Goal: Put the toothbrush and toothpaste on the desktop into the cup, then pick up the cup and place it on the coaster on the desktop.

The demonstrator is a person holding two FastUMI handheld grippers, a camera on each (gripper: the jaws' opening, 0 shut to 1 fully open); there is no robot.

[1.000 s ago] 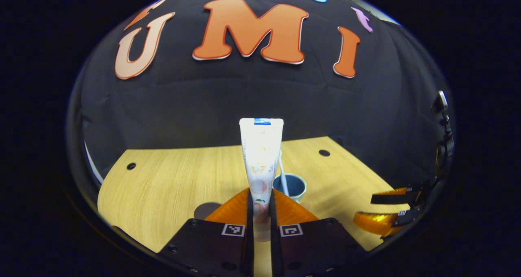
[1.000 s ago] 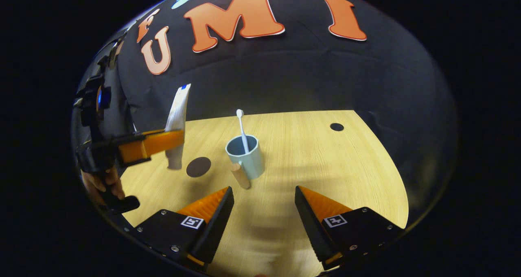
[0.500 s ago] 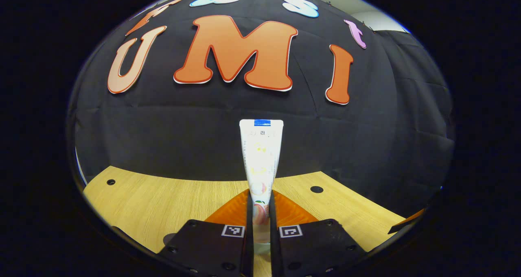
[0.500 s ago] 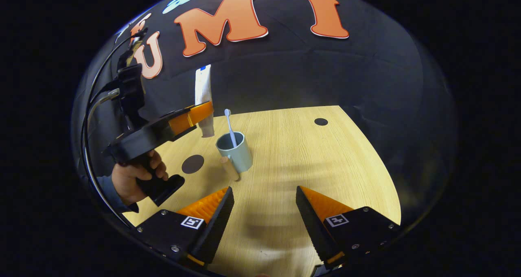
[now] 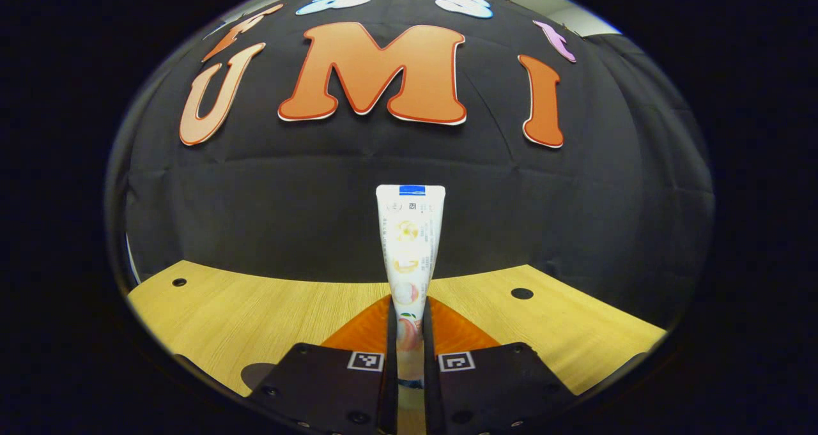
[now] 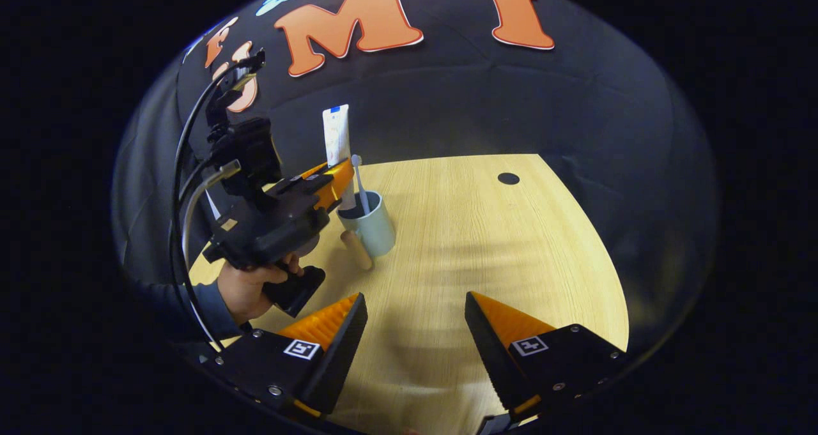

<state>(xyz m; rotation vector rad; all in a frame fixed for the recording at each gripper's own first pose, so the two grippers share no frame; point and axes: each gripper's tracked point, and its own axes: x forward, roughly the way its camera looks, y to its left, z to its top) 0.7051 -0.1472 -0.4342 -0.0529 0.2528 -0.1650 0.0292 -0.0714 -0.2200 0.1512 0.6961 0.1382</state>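
My left gripper [image 5: 408, 342] is shut on a white toothpaste tube [image 5: 409, 243], which stands upright between its fingers. In the right gripper view that left gripper [image 6: 329, 181] hovers just above the light blue cup [image 6: 377, 230], and the toothpaste tube [image 6: 336, 135] has its lower end at the cup's mouth. A white toothbrush [image 6: 360, 183] leans inside the cup, whose wooden handle [image 6: 356, 250] points toward me. The dark round coaster [image 5: 255, 374] peeks out at the lower left in the left gripper view. My right gripper [image 6: 415, 333] stands open over bare table, nearer than the cup.
The wooden table [image 6: 486, 243] has small dark holes [image 6: 508, 178] near its far edge. A hand [image 6: 246, 291] and blue sleeve hold the left gripper, with cables arching above it. The booth's black cloth wall rises behind the table.
The left gripper has carried the toothpaste rightward from beside the coaster to over the cup. The cup has dropped out of the left gripper view. The right gripper has stayed open and nearly still.
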